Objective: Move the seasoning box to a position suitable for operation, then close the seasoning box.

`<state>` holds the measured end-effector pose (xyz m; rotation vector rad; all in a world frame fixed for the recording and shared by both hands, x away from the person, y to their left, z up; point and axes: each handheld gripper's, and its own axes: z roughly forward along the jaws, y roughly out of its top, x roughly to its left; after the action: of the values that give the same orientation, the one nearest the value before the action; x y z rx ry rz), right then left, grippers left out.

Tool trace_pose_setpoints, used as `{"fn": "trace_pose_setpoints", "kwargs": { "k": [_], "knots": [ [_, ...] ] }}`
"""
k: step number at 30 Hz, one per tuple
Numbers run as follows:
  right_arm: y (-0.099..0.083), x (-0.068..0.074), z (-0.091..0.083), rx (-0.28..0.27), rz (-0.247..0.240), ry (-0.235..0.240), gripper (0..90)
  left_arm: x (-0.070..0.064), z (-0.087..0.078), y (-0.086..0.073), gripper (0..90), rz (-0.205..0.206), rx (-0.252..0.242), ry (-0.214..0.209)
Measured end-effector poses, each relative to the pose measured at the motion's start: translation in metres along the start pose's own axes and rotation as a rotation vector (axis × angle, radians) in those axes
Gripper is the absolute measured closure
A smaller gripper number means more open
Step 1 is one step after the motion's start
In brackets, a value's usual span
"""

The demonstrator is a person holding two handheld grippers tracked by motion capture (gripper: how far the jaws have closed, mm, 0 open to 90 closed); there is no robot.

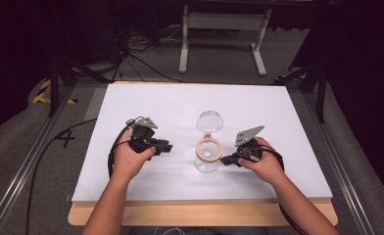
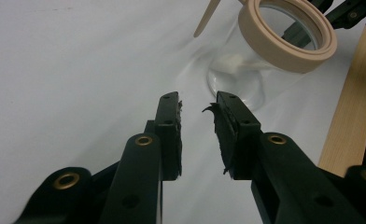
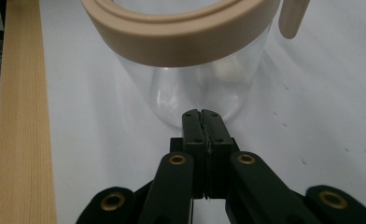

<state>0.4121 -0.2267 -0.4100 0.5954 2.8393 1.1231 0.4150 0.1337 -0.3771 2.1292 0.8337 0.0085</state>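
Note:
A clear glass jar [image 1: 207, 155] with a tan rim stands in the middle of the white board [image 1: 180, 107], its hinged round lid [image 1: 209, 121] flipped open behind it. Something small and white lies inside the jar [image 3: 228, 70]. My left gripper [image 1: 169, 147] lies a short way left of the jar, its jaws a little apart with nothing between them [image 2: 197, 109]; the jar [image 2: 246, 77] stands ahead and to the right in its view. My right gripper [image 1: 225, 159] is shut and empty, its tips [image 3: 202, 114] right at the jar's lower glass wall.
The board rests on a wooden table whose edge [image 1: 204, 213] runs along the near side. Beyond the board, on grey floor, are cables [image 1: 131, 54] and a white frame's legs [image 1: 219, 39]. Metal rails flank the table left and right.

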Motion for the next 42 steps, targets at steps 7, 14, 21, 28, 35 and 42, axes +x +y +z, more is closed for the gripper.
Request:
{"fn": "trace_pose_setpoints", "kwargs": {
  "k": [7,14,21,28,35,42],
  "knots": [
    [0.001,0.002,-0.028,-0.078,0.043,-0.024,90.0,0.001,0.003,0.008,74.5,-0.002,-0.024,-0.015],
    [0.016,0.014,-0.045,-0.194,0.021,-0.012,90.0,0.003,0.005,0.028,76.5,0.002,-0.061,-0.028],
    [0.025,0.017,-0.042,-0.258,0.029,0.023,90.0,0.0,0.01,0.055,76.7,0.031,-0.047,0.017],
    [0.03,0.017,-0.039,-0.274,0.017,-0.038,90.0,-0.003,0.022,0.081,76.3,0.037,-0.052,0.071],
    [0.036,0.018,-0.037,-0.306,0.004,-0.05,90.0,0.005,0.033,0.102,80.6,0.053,-0.096,0.03],
    [0.039,0.015,-0.038,-0.344,0.039,-0.063,90.0,-0.002,0.036,0.113,84.7,0.052,-0.138,-0.016]
  ]
}}
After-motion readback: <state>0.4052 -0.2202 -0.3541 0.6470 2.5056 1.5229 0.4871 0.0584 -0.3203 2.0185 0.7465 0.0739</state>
